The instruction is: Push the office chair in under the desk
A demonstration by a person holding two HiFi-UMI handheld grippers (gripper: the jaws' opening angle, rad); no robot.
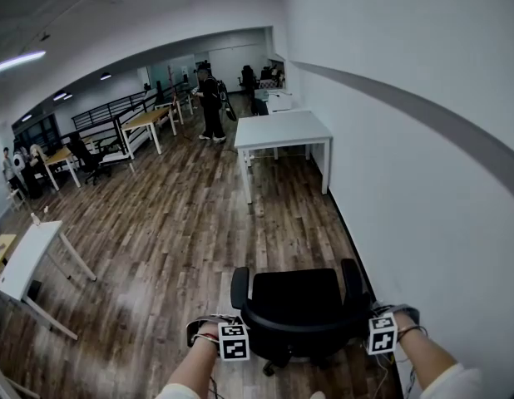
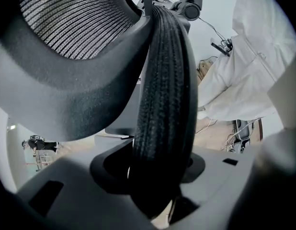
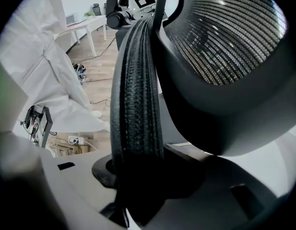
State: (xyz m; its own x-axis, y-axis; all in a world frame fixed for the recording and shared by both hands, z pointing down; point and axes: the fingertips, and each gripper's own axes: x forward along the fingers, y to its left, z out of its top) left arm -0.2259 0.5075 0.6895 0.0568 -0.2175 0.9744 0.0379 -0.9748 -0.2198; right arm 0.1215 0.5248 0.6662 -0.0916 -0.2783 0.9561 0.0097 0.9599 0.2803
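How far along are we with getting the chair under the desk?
Done: the left gripper and right gripper are each clamped on the backrest rim of the chair. In hand: steering it toward the desk, far ahead by the wall. Left: crossing the wooden floor between and sliding the seat under.

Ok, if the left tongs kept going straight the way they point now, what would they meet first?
The backrest rim of the office chair: it sits right between the left tongs, which grip it, so there is no free travel. Past it, depth is unclear.
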